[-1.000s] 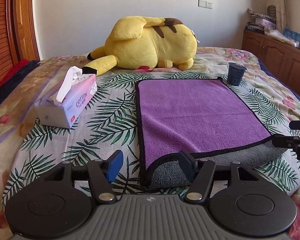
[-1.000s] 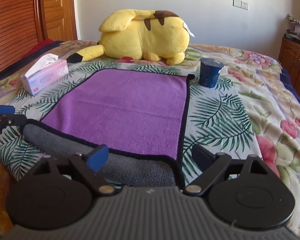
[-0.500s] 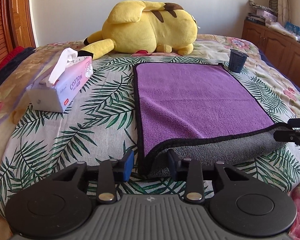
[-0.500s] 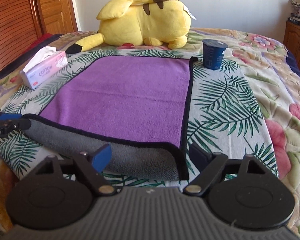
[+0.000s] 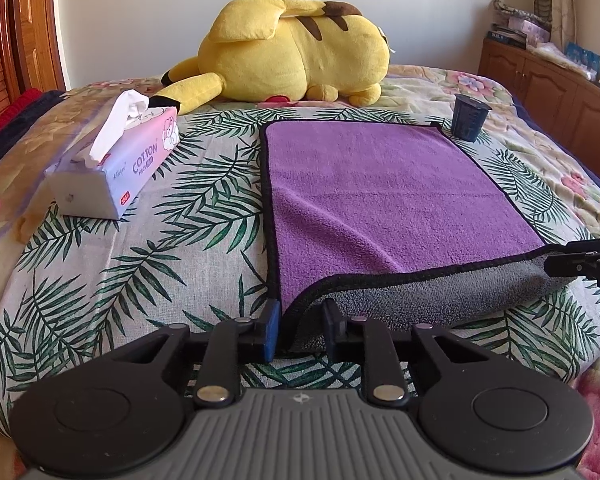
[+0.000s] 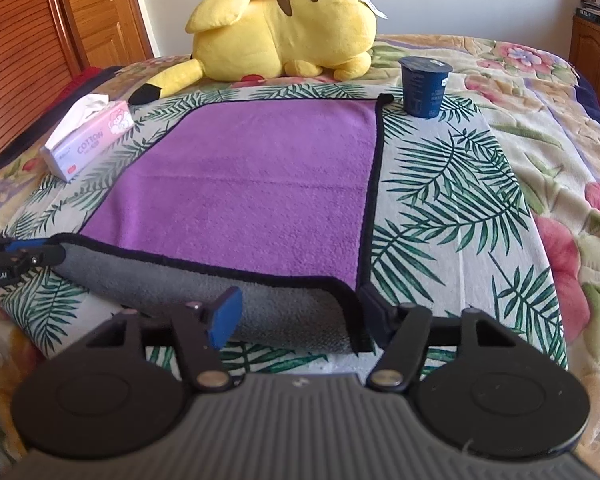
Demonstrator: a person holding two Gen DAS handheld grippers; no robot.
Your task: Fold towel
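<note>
A purple towel [image 5: 380,196] with a grey underside and black trim lies flat on the bed; its near edge is rolled over, grey side up. My left gripper [image 5: 300,326] is shut on the towel's near left corner. My right gripper [image 6: 300,312] is open, its fingers on either side of the near right corner of the towel [image 6: 260,184]. The right gripper also shows at the right edge of the left wrist view [image 5: 588,260]. The left gripper shows at the left edge of the right wrist view [image 6: 16,256].
A yellow plush toy [image 5: 292,48] lies behind the towel. A tissue box [image 5: 116,168] stands to the left. A dark blue cup [image 6: 424,84] stands by the far right corner. Wooden cabinets [image 5: 548,92] line the right wall. The bed's near edge is just below the grippers.
My left gripper has closed step by step onto the towel's near left corner. Both grippers have lifted the view slightly; the right gripper's fingers stay open around the right corner.
</note>
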